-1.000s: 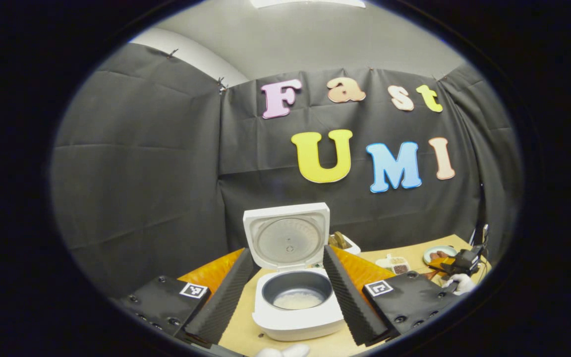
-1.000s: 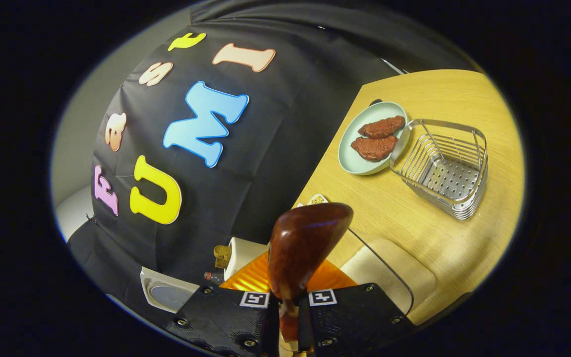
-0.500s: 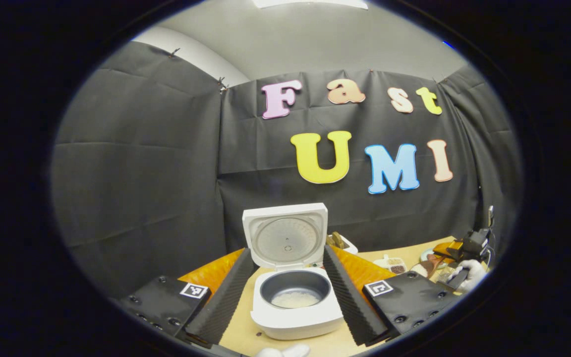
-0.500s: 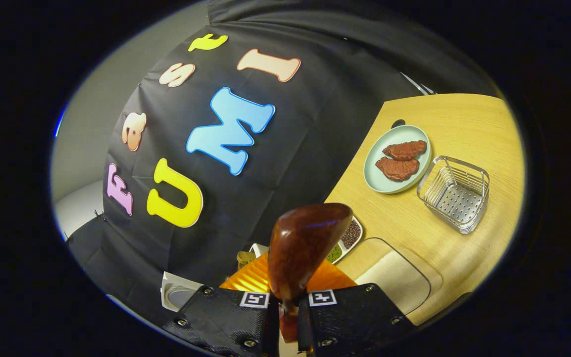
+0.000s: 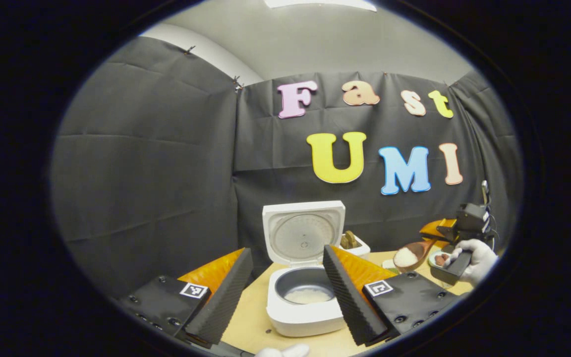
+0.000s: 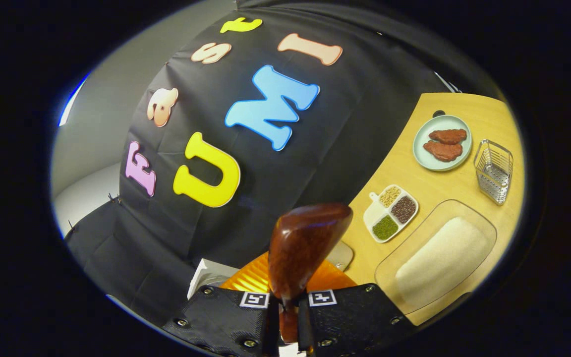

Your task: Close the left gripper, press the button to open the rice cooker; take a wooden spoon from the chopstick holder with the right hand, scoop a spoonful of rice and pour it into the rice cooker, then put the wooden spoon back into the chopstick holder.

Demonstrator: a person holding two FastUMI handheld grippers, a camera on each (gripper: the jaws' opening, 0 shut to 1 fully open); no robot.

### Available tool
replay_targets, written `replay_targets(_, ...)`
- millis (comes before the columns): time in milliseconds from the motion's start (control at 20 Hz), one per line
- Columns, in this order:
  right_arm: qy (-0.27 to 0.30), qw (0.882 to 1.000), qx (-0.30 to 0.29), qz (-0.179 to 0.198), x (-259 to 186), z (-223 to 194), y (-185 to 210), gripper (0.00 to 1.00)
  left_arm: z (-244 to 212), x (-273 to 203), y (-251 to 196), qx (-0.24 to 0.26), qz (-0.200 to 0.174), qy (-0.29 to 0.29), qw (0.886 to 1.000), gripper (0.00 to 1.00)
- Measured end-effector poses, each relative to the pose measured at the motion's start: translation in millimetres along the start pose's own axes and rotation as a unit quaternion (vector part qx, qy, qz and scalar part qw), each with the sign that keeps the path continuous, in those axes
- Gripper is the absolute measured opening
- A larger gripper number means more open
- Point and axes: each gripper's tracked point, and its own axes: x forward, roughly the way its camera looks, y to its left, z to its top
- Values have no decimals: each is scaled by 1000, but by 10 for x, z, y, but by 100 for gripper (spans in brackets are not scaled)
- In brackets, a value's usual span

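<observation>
The white rice cooker (image 5: 305, 317) stands with its lid (image 5: 303, 233) up and some rice in the pot. My left gripper (image 5: 286, 254) is open in front of it, a finger on each side of the cooker. In the left gripper view, a gloved hand (image 5: 476, 255) at the right holds my right gripper (image 5: 439, 237), and the wooden spoon (image 5: 409, 256) carries a heap of rice in the air. In the right gripper view, my right gripper (image 6: 288, 310) is shut on the wooden spoon (image 6: 305, 245), seen from its back. The white chopstick holder (image 5: 355, 244) stands behind the cooker.
On the wooden table (image 6: 464, 188) below the right gripper lie a glass tray of rice (image 6: 439, 260), a divided dish of beans (image 6: 391, 213), a plate with two meat pieces (image 6: 442, 143) and a metal wire basket (image 6: 493, 163). The black cloth wall stands close behind.
My right gripper has risen from the rice tray with the loaded spoon and moved toward the cooker. The left gripper stays open and has shifted slightly.
</observation>
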Motion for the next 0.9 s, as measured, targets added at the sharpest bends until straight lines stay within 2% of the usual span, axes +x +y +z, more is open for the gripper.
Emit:
replay_targets(300,44,999,-20,14,338,-791,558,15,-81,-62,310,-12,34,6,999,99)
replay_targets(550,82,996,-27,18,627,-1509,711,14,-178,-78,495,-25,57,19,998,99)
replay_targets(750,90,993,-81,7,816,-1863,670,14,-189,-99,606,-21,68,18,997,99)
replay_targets(900,79,980,-181,-3,903,-1971,624,15,-230,-108,655,-16,73,23,997,99)
